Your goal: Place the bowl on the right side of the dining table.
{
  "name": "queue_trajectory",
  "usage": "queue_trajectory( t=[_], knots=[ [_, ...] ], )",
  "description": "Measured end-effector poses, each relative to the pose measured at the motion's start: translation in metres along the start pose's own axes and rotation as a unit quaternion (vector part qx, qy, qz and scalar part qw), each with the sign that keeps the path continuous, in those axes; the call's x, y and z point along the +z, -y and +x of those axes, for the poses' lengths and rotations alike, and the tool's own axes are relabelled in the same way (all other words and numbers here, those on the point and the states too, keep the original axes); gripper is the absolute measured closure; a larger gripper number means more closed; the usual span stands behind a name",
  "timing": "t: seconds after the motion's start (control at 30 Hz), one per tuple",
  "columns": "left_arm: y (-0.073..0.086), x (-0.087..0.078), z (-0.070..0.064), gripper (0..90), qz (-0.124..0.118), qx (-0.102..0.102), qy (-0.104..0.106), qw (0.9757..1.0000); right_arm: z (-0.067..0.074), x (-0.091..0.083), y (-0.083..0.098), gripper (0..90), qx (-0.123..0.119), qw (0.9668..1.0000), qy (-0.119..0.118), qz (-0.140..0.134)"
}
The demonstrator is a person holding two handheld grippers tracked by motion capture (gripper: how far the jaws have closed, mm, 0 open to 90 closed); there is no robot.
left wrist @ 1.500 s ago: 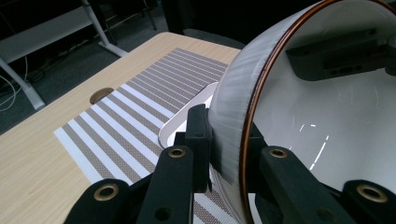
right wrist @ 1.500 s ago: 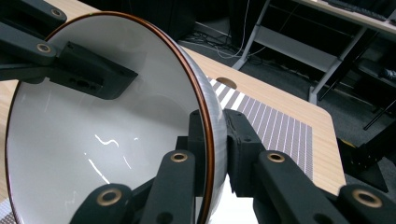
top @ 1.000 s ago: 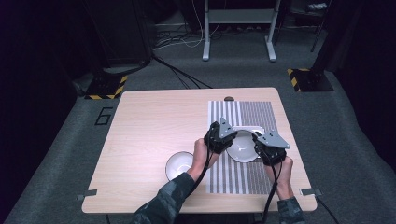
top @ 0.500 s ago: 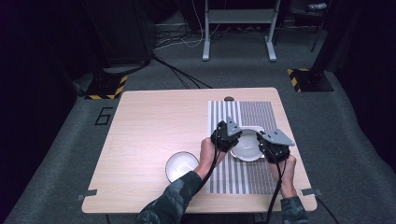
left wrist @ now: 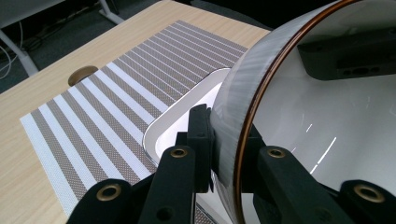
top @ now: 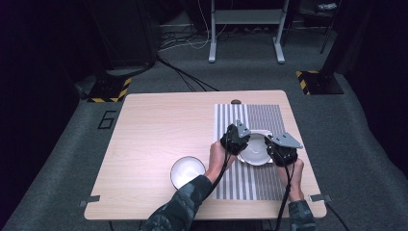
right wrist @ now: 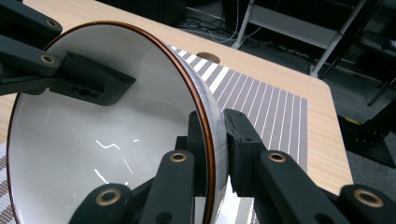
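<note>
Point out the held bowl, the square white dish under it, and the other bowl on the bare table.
held bowl (top: 255,150), high view, inner bottom.
square white dish (left wrist: 187,109), left gripper view, raised rim.
other bowl (top: 186,171), high view, white inside.

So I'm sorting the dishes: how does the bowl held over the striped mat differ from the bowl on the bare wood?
The held bowl is clamped at opposite rims by the left tool and right tool, above a white tray; the other bowl sits free on the table. The held bowl is over the mat, the other beside it. Both are white and round.
</note>
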State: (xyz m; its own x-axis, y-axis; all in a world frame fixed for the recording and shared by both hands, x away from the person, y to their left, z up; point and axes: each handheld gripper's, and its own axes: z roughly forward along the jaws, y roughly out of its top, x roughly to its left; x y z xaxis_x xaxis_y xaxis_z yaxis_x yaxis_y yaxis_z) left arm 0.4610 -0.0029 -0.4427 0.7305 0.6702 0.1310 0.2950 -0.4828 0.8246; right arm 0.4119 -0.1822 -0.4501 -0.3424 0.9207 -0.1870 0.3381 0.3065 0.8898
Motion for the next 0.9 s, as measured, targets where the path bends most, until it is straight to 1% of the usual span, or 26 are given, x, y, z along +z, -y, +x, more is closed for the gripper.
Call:
queue_trajectory(
  t=[0.1,0.23,0.43,0.5,0.6,0.7,0.8,0.9],
  knots=[
    [0.002,0.005,0.0,81.2,0.007,-0.001,-0.001,1.0,-0.002,0.004,0.003,81.0,0.001,1.0,-0.001,0.003],
    [0.003,0.01,-0.001,80.9,0.014,-0.005,-0.006,0.9999,-0.002,0.009,0.005,81.0,-0.003,0.9999,-0.001,0.012],
    [0.002,0.016,0.002,80.8,0.032,0.0,-0.016,0.9994,-0.004,0.018,0.008,80.9,0.009,0.9997,-0.008,0.019],
    [0.003,0.018,0.002,80.6,0.038,-0.003,-0.019,0.9991,-0.004,0.021,0.008,80.8,0.01,0.9997,-0.009,0.02],
    [0.004,0.021,0.003,80.1,0.05,-0.014,-0.019,0.9985,-0.002,0.024,0.009,80.8,0.007,0.9997,-0.008,0.024],
    [0.005,0.024,0.004,79.7,0.061,-0.018,-0.023,0.9977,0.0,0.028,0.011,80.8,0.009,0.9995,-0.007,0.028],
    [0.005,0.028,0.004,79.5,0.069,-0.017,-0.027,0.9971,0.0,0.031,0.013,80.9,0.015,0.9993,-0.01,0.032],
    [0.005,0.03,0.003,78.9,0.076,-0.011,-0.032,0.9965,0.0,0.033,0.014,80.9,0.015,0.9992,-0.009,0.035]
  ],
)
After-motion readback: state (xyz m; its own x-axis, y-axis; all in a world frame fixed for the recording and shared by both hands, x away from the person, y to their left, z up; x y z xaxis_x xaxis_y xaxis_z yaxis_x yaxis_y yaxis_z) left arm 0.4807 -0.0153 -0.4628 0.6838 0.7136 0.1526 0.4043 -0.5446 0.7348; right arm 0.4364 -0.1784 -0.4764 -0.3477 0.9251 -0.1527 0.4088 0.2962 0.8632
